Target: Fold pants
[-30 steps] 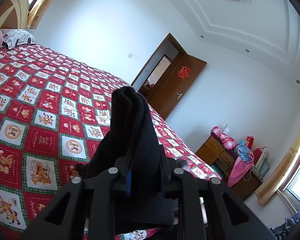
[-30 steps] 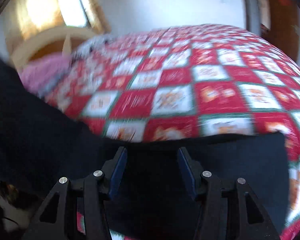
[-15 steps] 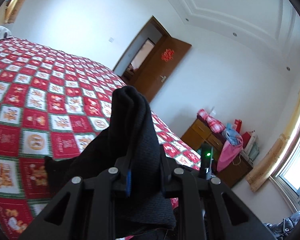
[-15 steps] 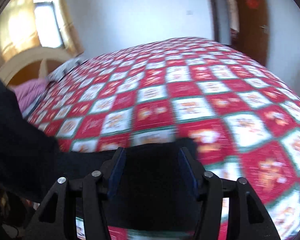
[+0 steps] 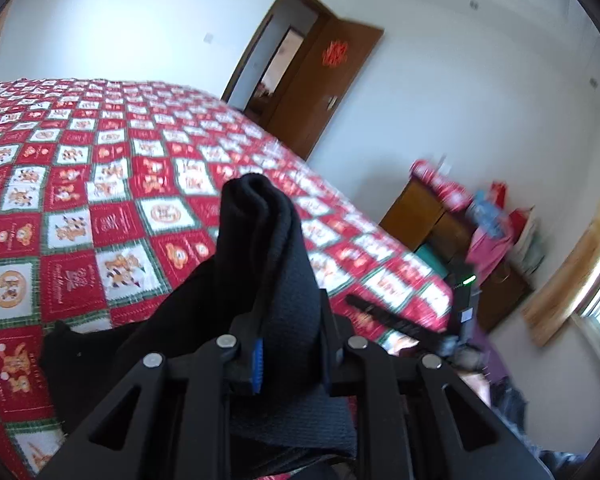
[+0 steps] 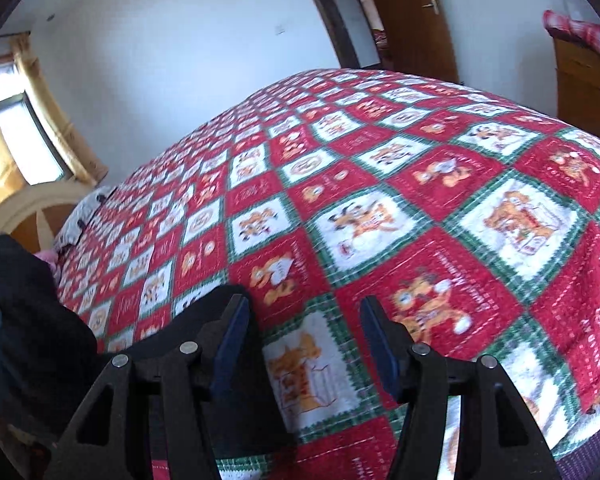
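Note:
The black pants [image 5: 260,240] rise as a folded wad between the fingers of my left gripper [image 5: 288,320], which is shut on them. The rest of the cloth trails down to the left onto the red checked bedspread [image 5: 120,160]. In the right wrist view my right gripper [image 6: 303,312] stands open over the bedspread [image 6: 420,200], with only quilt showing between its blue pads. The pants [image 6: 40,320] lie at the left there, one edge reaching just behind the left finger. The right gripper [image 5: 460,308] also shows in the left wrist view, off the bed's corner.
A wooden door [image 5: 324,80] stands open beyond the bed. A wooden dresser [image 5: 440,216] piled with clothes stands by the right wall. In the right wrist view a curved headboard [image 6: 20,208] and a curtained window [image 6: 16,132] are at the left.
My right gripper has slid right, off the black cloth; now quilt lies under its open fingers. The left gripper has swung right along the bed, still gripping the pants.

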`<act>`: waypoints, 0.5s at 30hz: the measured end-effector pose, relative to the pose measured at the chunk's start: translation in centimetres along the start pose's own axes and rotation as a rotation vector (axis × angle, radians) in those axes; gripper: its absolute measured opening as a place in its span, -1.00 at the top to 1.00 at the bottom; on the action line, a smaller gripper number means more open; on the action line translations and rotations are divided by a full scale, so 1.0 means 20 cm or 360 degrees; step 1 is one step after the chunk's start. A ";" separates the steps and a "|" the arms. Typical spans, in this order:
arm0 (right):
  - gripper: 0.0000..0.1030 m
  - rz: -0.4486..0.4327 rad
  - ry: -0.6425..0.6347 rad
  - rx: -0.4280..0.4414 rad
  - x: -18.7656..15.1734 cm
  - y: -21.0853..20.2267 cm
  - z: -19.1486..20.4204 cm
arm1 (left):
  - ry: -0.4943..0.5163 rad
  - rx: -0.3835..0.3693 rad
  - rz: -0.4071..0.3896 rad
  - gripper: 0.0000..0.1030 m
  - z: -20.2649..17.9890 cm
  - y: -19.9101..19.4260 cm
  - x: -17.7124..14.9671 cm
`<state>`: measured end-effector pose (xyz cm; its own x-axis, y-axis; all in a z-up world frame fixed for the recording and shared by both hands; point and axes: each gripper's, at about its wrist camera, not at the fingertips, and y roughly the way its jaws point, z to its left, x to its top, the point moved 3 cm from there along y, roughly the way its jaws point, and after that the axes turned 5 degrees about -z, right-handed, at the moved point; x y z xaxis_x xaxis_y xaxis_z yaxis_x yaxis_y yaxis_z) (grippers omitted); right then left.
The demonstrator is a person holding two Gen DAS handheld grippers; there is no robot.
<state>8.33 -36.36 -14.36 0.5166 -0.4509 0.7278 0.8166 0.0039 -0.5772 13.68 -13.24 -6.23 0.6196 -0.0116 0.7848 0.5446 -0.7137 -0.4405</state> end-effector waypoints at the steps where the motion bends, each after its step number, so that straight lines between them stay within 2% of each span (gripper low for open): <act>1: -0.15 -0.0009 0.0008 -0.0006 0.01 0.00 -0.01 | 0.0035 0.0032 0.0032 0.59 -0.01 0.05 -0.02; 3: -0.15 -0.0014 0.0024 -0.0010 0.02 0.00 -0.02 | 0.0086 0.0122 0.0099 0.59 0.00 0.17 -0.08; 7: -0.16 0.0007 0.0029 -0.0005 0.01 0.02 -0.03 | 0.0108 0.0161 0.0227 0.57 0.03 0.38 -0.20; 9: -0.16 0.0021 0.0018 -0.0001 -0.01 0.03 -0.02 | 0.0092 0.0155 0.0245 0.47 0.03 0.43 -0.24; 11: -0.16 0.0031 0.0016 0.0008 -0.01 0.04 -0.02 | 0.0046 0.0090 0.0217 0.14 0.01 0.41 -0.25; 12: -0.16 0.0036 0.0021 0.0017 -0.02 0.05 -0.02 | 0.0030 0.0026 0.0201 0.07 -0.01 0.39 -0.25; 13: -0.16 0.0037 0.0024 0.0020 -0.02 0.05 -0.02 | 0.0039 -0.0009 0.0167 -0.09 -0.02 0.35 -0.25; 14: -0.16 0.0036 0.0027 0.0017 -0.02 0.05 -0.03 | 0.0060 -0.0022 0.0112 -0.21 -0.03 0.29 -0.24; 15: -0.16 0.0030 0.0031 0.0006 -0.02 0.05 -0.03 | 0.0070 -0.0027 0.0076 -0.23 -0.04 0.26 -0.23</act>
<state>8.82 -36.80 -15.47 0.5267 -0.4679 0.7097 0.8079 0.0159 -0.5891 13.26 -17.41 -11.71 0.6191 -0.0763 0.7816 0.5052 -0.7232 -0.4708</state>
